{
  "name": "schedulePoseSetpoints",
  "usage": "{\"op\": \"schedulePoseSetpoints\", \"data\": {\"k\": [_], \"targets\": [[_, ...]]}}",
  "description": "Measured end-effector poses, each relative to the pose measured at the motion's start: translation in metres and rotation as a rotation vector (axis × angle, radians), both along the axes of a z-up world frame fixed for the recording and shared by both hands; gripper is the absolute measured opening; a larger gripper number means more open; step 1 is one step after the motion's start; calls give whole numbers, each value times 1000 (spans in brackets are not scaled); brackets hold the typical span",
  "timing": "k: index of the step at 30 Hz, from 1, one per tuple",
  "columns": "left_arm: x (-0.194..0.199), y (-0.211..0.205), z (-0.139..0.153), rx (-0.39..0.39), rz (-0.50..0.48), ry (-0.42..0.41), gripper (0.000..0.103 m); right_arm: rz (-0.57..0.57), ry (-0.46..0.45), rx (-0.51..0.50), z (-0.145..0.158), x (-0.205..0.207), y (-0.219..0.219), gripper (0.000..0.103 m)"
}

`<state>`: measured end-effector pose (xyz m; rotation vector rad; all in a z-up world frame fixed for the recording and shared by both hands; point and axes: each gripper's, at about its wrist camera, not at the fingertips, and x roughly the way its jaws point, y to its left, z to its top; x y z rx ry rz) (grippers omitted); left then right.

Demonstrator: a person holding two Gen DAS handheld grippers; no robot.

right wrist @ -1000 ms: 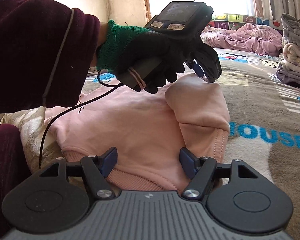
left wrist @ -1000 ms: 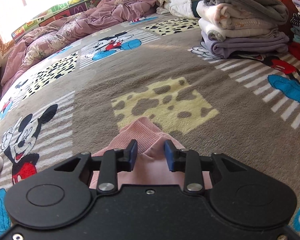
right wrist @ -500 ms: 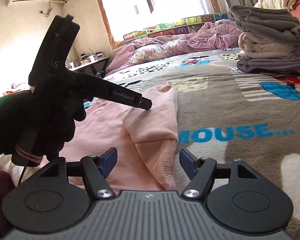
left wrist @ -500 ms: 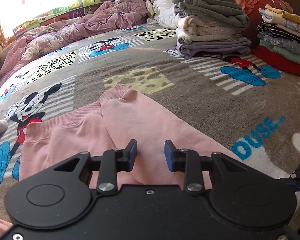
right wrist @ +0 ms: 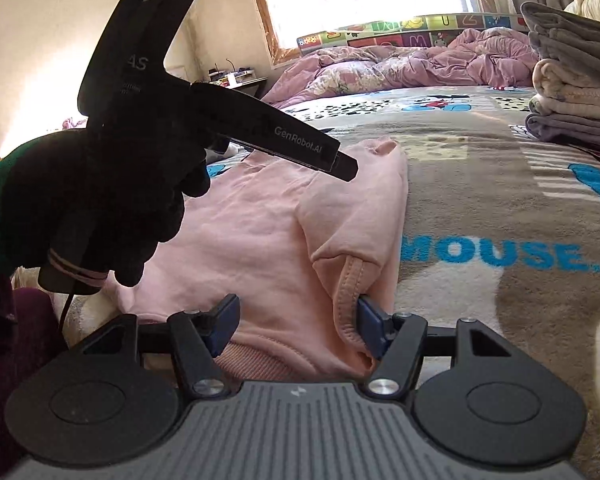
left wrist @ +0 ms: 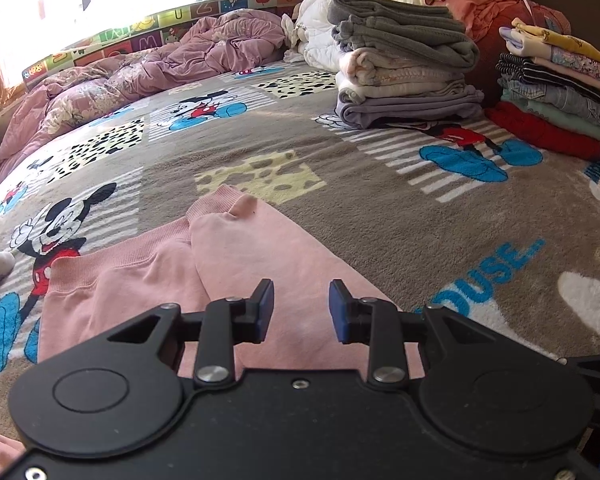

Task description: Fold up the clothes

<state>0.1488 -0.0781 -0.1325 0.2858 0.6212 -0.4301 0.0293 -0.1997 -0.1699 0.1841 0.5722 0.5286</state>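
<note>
While pink sweatshirt (left wrist: 260,256) lies on blanket (left wrist: 400,208), left gripper (left wrist: 301,312) hovers spread; right gripper (right wrist: 296,322) spread astride hem.

A bed covered by a grey-brown cartoon-mouse blanket (left wrist: 380,216) carries everything. Near, toward the left, a pink sweatshirt (left wrist: 260,272) lies flat on it with a sleeve folded over; at the far left a rumpled mauve quilt (left wrist: 172,60) is heaped along the edge. At the far right stand two stacks of folded clothes, a grey-and-cream stack (left wrist: 404,72) and, further right, a multicoloured stack (left wrist: 556,92).
</note>
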Motion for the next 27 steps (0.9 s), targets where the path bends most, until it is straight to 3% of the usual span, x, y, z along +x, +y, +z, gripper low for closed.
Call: {"op": "schedulePoseSetpoints", "data": {"k": [3,6,16,21,27], "targets": [[4,-4,-21,86,18,38,31,-2,30,25,0,0,-7,64],[2,2,-27,68,27,42,32,-9,-2,-5,4,-4,-7,64],[0,16,-8,-14,60,29,34,-36,-139,-122,16,-15,-2,64],[0,18,-2,-41,66,27,33,-22,-33,-55,6,-1,-1,63],[-2,12,-10,-36,45,43,33,20,-15,-59,6,-10,-2,62]]}}
